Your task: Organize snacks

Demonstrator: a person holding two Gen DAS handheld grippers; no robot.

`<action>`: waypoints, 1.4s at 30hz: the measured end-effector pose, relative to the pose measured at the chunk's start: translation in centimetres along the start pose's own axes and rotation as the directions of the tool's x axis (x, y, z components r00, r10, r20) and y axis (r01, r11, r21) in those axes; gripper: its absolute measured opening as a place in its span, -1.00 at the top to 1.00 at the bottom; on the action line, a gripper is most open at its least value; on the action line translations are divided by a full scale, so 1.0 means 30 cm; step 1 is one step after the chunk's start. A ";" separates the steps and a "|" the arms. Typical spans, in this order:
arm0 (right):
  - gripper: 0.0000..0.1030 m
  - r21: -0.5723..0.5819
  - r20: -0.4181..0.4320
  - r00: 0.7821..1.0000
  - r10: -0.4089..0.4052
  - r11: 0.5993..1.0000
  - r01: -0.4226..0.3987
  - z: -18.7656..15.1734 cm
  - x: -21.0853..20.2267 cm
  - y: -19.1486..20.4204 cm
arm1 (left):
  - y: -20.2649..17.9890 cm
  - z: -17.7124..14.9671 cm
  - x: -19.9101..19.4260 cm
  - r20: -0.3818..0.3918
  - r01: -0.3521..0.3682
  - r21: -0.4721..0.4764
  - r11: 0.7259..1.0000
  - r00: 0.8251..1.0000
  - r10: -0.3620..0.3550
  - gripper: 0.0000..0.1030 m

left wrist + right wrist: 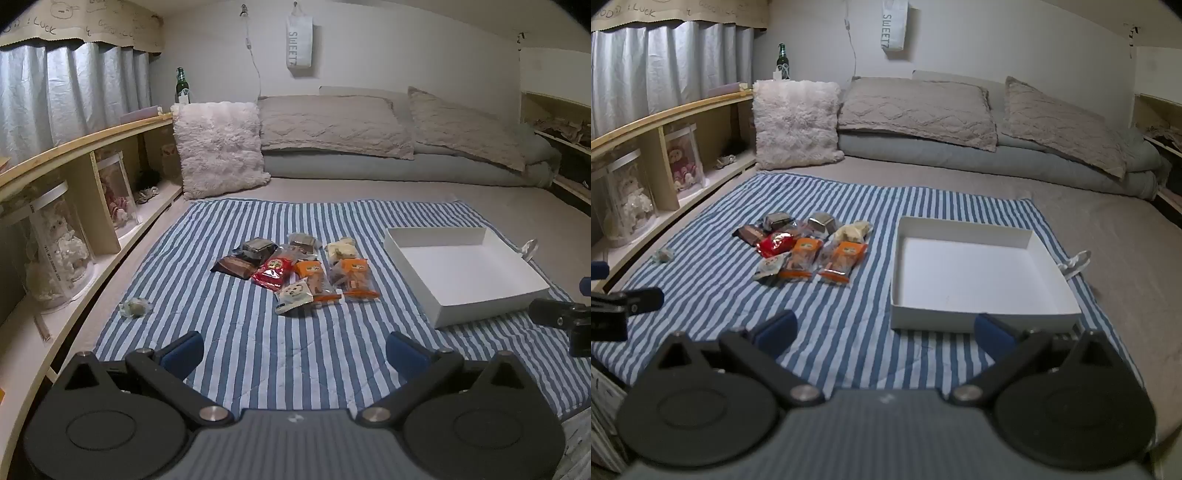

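Nothing is sorted yet: my left tool [293,350] and right tool [884,330] gape, released. The snacks [295,267] heap mid-frame; the white box [975,273] waits right. Next, pinch one packet.

Left claw [293,354] and right claw [884,338] wide apart, empty, tilted downward.

You're working in dim, flat indoor light w/ a cool grey cast; no single source visible, shadows soft and faint under the white box [979,236] and the snack pile [295,269]. No glare worth noting. Both views are fisheye: shelf [85,144] and wall lines bow hard toward the edges, corners vignette to black. Centre is fairly sharp; far pillows [916,107] look soft, slightly noisy. No motion blur.
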State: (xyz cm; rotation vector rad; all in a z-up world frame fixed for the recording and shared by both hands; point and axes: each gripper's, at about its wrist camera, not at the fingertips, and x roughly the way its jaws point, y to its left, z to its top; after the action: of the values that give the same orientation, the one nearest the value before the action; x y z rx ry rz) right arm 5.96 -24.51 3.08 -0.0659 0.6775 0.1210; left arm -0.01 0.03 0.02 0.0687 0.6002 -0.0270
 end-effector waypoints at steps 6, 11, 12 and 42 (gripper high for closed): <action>-0.99 -0.001 -0.001 1.000 0.000 1.000 0.000 0.004 0.003 0.001 | 0.000 0.000 0.000 -0.002 0.000 0.000 1.000 1.000 0.000 -1.00; -0.99 -0.002 -0.001 1.000 -0.001 1.000 0.001 0.006 0.006 0.001 | 0.000 0.000 0.000 -0.002 0.001 -0.001 1.000 1.000 -0.001 -1.00; -0.99 -0.002 -0.001 1.000 -0.001 1.000 0.001 0.007 0.006 0.002 | -0.001 0.000 0.001 -0.003 0.001 -0.001 1.000 1.000 -0.001 -1.00; -0.99 -0.008 -0.006 1.000 -0.005 1.000 0.005 0.005 0.016 0.008 | 0.002 0.000 -0.001 -0.001 0.004 -0.008 1.000 1.000 -0.004 -1.00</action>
State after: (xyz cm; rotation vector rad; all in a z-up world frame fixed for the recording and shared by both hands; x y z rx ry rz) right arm 6.39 -24.20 2.89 -0.0754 0.6827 0.1191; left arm -0.01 0.07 0.04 0.0595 0.6018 -0.0281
